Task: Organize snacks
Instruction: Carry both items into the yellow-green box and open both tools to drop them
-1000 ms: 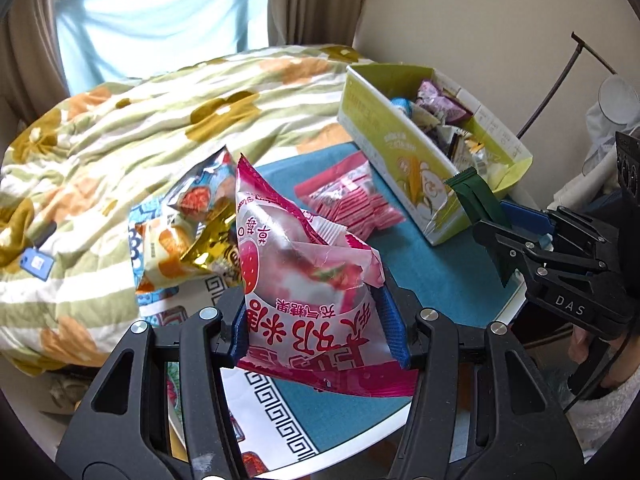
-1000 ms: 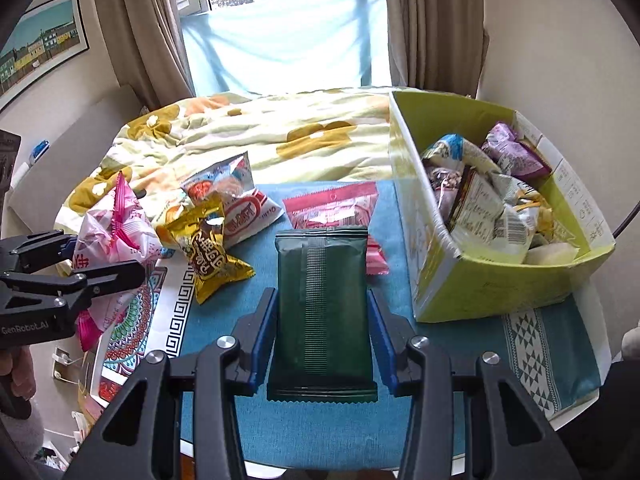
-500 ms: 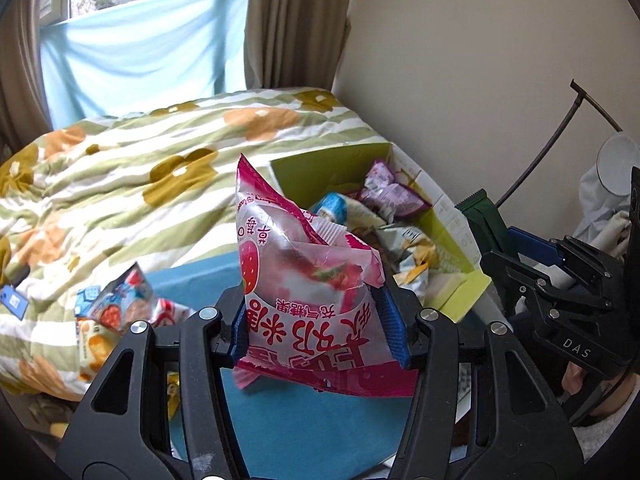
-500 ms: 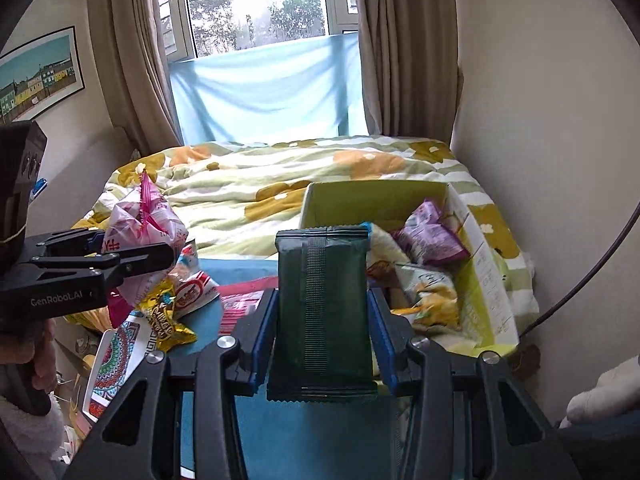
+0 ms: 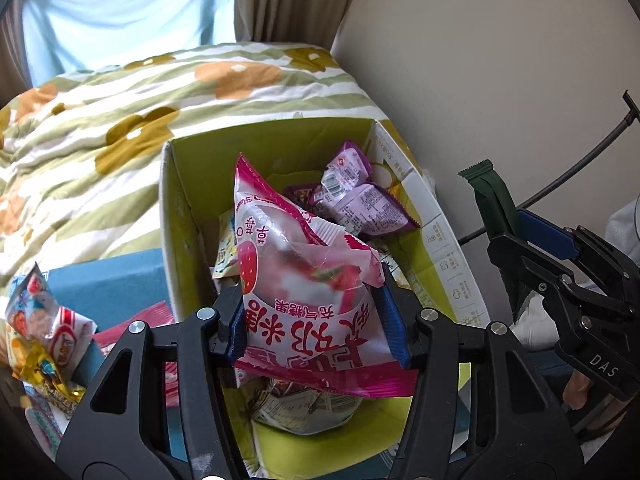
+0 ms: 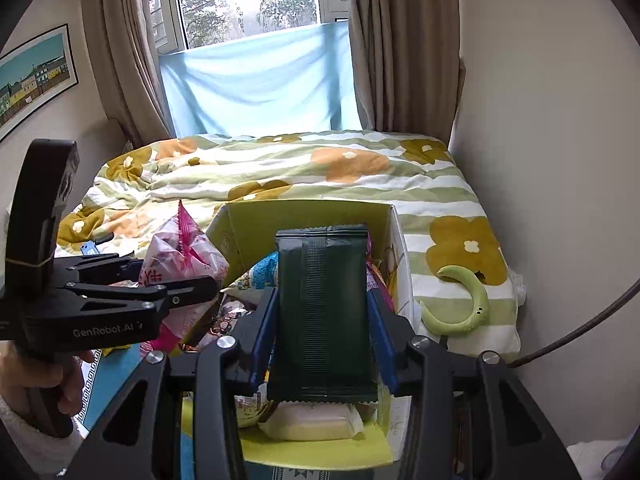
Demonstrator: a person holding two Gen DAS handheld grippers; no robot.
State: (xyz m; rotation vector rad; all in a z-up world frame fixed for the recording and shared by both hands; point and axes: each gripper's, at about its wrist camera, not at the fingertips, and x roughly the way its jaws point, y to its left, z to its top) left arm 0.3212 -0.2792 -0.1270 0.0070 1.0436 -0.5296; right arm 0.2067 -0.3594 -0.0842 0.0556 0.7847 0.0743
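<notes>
Landmark: green box (image 5: 176, 216), open-topped, standing on the blue table (image 5: 108, 284) next to the bed (image 5: 120, 120).

Left gripper (image 5: 316, 320): blue pads pinching a pink bag (image 5: 304, 280) by its lower half (red print, strawberry picture). Bag is upright, held above the box's near end, over the packets already inside.

Right gripper (image 6: 324, 328): pads clamped on the sides of a dark green pack (image 6: 324, 312), held upright above the box, toward its right wall. In the left view this gripper shows just right of the box.

Inside the box: purple packets (image 5: 360, 200) at the far end, a pale wrapped pack (image 6: 312, 424) at the near end, others mixed between (labels not readable).

Left of the box, on the table: loose snacks (image 5: 44, 340), including a gold wrapper and a red-and-white bag.

Right of the box, on the bed: a green crescent-shaped item (image 6: 464, 304).
</notes>
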